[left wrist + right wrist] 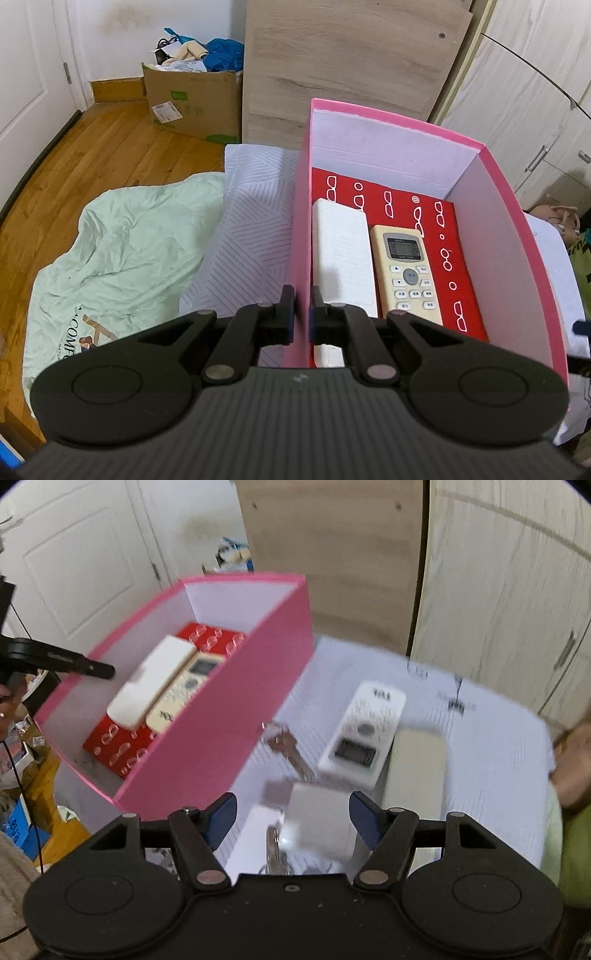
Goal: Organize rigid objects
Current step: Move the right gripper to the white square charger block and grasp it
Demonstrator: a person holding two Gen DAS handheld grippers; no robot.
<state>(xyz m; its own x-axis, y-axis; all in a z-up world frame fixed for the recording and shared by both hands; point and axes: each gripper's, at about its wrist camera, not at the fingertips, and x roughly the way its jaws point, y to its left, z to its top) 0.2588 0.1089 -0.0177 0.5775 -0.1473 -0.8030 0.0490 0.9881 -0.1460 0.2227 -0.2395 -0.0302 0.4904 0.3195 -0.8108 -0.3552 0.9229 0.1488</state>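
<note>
Left gripper [302, 314] and right gripper [293, 818]: black scissor-link arms with silver pivot pins, blue-padded fingers [221, 818], two round black discs, and a dark ribbed body on the left one.

Left hand-held gripper [303, 314] clamped, right [293, 814] agape

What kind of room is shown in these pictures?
Probably a bedroom at home: a crumpled green quilt beside a pillow, a wardrobe behind, a wooden floor.
</note>
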